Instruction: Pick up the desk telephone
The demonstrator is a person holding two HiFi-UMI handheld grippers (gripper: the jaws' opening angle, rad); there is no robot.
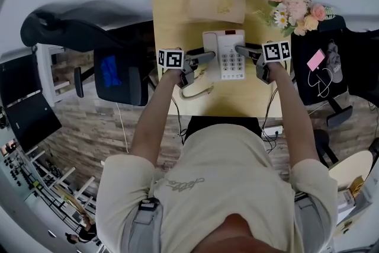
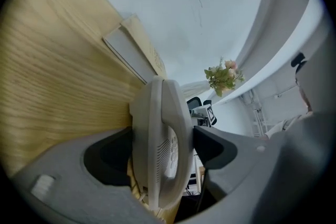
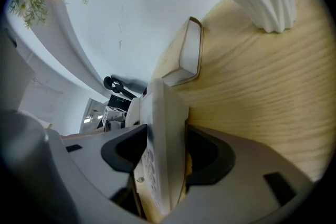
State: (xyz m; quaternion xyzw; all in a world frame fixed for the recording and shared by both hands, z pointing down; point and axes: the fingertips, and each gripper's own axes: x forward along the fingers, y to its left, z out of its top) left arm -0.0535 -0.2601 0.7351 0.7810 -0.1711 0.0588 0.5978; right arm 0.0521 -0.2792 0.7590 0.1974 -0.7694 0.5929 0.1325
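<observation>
A white desk telephone (image 1: 227, 56) with a grey keypad rests on the wooden desk (image 1: 172, 15). My left gripper (image 1: 203, 58) reaches in at its left side, and my right gripper (image 1: 244, 51) at its right side. In the left gripper view the telephone (image 2: 160, 139) stands edge-on between the jaws of the left gripper (image 2: 161, 147), which sit wide around the handset side without pressing. In the right gripper view the keypad edge of the telephone (image 3: 164, 139) lies between the spread jaws of the right gripper (image 3: 167, 147). Both grippers are open.
A flat tan box (image 1: 217, 2) lies at the desk's back edge. A bouquet of pink flowers (image 1: 293, 6) stands at the back right. The telephone's coiled cord (image 1: 195, 92) trails to the front left. A black office chair (image 1: 118, 74) stands left of the desk.
</observation>
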